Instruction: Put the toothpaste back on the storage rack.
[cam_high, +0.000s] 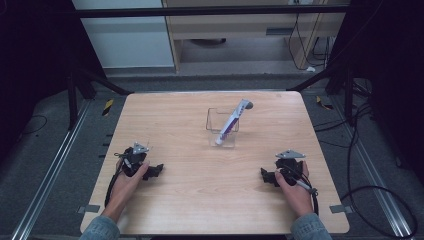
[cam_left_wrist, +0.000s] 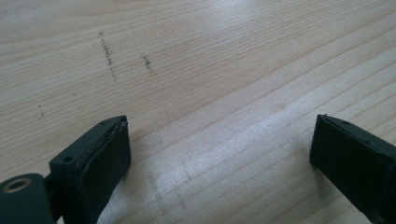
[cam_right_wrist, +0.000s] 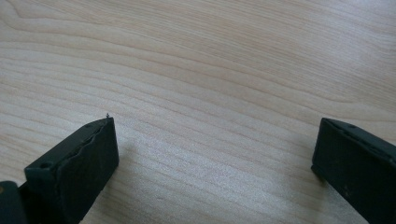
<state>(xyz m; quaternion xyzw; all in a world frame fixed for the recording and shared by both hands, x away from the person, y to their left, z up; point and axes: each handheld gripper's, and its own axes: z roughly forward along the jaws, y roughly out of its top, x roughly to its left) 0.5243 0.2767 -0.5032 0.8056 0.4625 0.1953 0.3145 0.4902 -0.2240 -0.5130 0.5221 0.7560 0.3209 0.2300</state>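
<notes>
Clear plastic box (cam_high: 222, 131) is sitting on the table (cam_high: 200, 200), a little beyond its middle. A white tube (cam_high: 231, 123) with purple print is leaning in it, base down at the near wall, cap end sticking out over the far right corner.

Left hand-held gripper (cam_high: 156, 170) is resting on the table, near-left of the box and well apart from it. Its jaws are standing wide apart, with nothing between them but bare wood (cam_left_wrist: 219, 140).

Right hand-held gripper (cam_high: 265, 176) is resting near-right of the box, also well apart. Jaws likewise spread wide and gripping nothing.

Judgement: this is looking like a resting pose, with no reach toward the box begun. The next move is probably calling for one gripper to travel up to the box and close across the slanted tube near its free upper end. The other may need to steady the light box, which could slide or tip.
</notes>
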